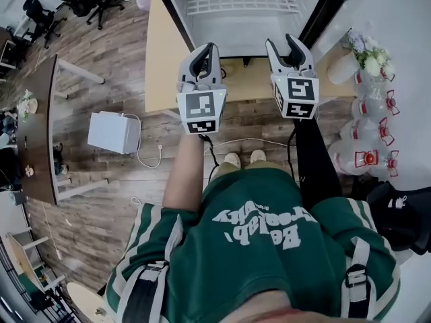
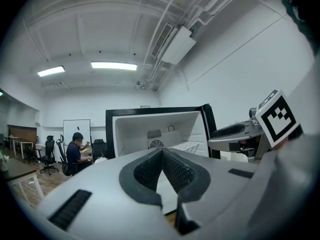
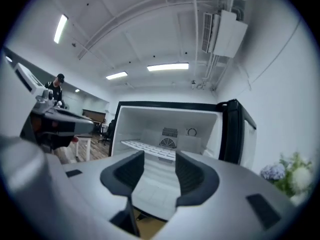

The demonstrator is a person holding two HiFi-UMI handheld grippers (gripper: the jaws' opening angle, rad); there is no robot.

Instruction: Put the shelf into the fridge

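Apparently the placing step is complete: the shelf (image 1: 246, 4) is seen lying level inside the fridge (image 1: 249, 40), spanning the upper part of the cabinet just in front of the vent on the back wall. The fridge door (image 1: 325, 13) stands wide open to the right of the cabinet.

Both tools are held well outside the fridge mouth, side by side in front of it and pointed inward. The left gripper (image 1: 209, 47) has its jaws brought together at the tips with nothing between them. The right gripper (image 1: 281, 41) has its jaws spread apart, and only the fridge interior is seen through the gap. The shelf is touched by neither.

What remains is judged to be checking and closing up. Whether the shelf sits fully on its side rails cannot be told. If it does not, a light push on its front edge would be called for; otherwise the door would be swung shut.
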